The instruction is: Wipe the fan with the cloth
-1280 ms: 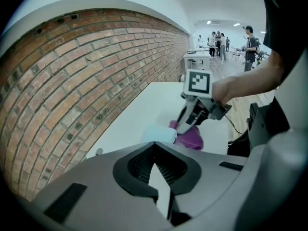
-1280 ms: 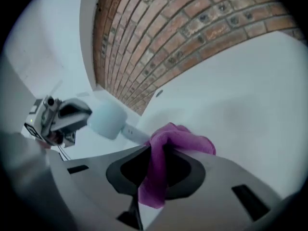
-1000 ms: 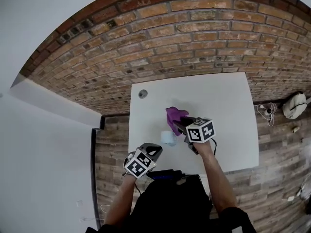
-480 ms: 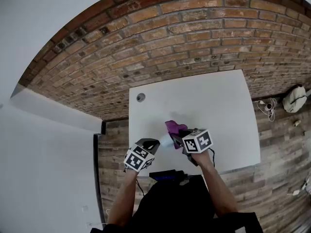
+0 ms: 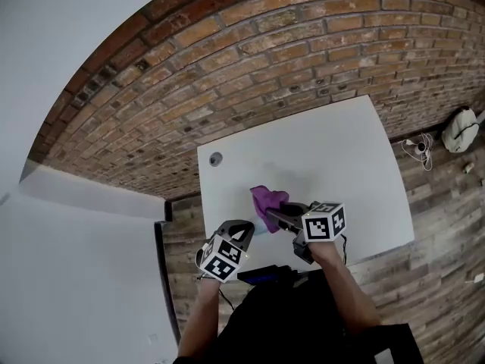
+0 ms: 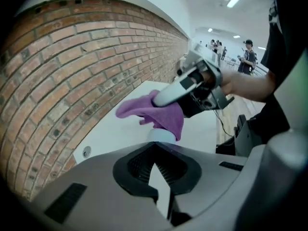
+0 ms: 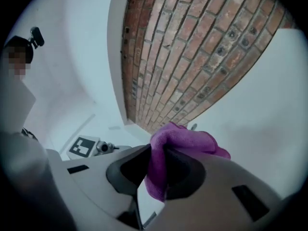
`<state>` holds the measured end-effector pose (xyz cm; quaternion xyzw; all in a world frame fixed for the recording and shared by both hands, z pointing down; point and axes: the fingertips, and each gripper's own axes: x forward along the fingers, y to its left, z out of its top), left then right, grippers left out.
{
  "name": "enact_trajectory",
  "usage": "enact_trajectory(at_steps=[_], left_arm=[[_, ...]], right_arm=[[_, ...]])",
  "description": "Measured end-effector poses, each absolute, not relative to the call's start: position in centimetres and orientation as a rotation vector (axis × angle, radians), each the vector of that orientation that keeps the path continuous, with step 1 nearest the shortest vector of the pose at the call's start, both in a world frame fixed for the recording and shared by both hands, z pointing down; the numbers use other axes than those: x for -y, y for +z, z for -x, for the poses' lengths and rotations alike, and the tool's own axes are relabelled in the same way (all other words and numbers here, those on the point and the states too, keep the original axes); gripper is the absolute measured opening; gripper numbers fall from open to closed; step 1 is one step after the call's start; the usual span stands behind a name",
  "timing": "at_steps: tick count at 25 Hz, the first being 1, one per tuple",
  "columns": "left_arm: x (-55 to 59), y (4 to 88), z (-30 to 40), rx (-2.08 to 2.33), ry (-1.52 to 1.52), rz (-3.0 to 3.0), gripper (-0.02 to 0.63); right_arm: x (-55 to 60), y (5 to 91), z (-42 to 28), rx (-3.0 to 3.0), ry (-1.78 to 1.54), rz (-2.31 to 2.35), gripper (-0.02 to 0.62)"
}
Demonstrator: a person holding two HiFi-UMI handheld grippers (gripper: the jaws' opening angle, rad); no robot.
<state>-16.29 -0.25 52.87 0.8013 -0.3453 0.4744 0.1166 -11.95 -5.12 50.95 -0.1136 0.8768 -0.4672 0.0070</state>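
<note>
The right claw (image 7: 155, 170) is clamped on a fold of the purple cloth (image 7: 185, 139), with most of the fabric bunched beyond its tips; that probably leaves a loose pad free to rub with while the grip stays clear of the work. It reaches from the right and lays the cloth over the top of the small pale fan (image 6: 161, 135), which looks like the wiping contact the task asks for. The fan sits between the 2 claws, over the near part of the white counter (image 5: 341, 150) and left of its middle, well away from the brick wall (image 5: 250, 59) at the far side. The left claw (image 6: 156, 160) comes in from the near left, angled downward, its jaws drawn fully together with the fan's body right at their tips, seemingly to steady it against the push of the cloth. A pale sliver shows in the slit between those jaws, but whether it is part of the fan or just the counter behind cannot be told.
</note>
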Motion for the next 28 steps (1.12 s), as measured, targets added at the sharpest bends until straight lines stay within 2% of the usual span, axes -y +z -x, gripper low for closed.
enact_trajectory(at_steps=[4, 9, 14, 18, 22, 28], left_arm=[[-0.2, 53.5, 16.4, 1.003, 1.462, -2.315, 0.002], [-0.1, 53.6, 16.4, 0.974, 1.516, -2.293, 0.002], [-0.2, 53.7, 16.2, 0.964, 1.532, -2.285, 0.002], [-0.1, 53.6, 16.3, 0.97, 1.534, -2.282, 0.002], [-0.1, 53.7, 16.4, 0.981, 1.531, -2.283, 0.002], [-0.2, 53.7, 16.3, 0.979, 1.549, -2.282, 0.002]], right_arm=[[4.2, 53.2, 13.5, -2.793, -1.491, 0.386, 0.063], [3.5, 59.0, 12.7, -2.605, -1.682, 0.495, 0.063], [2.5, 64.4, 10.7, -2.758, -1.775, 0.698, 0.063], [3.8, 60.9, 9.2, -2.653, -1.692, 0.688, 0.063], [4.5, 53.5, 10.5, -2.541, -1.519, 0.409, 0.063], [3.0, 56.1, 12.8, -2.549, -1.582, 0.392, 0.063]])
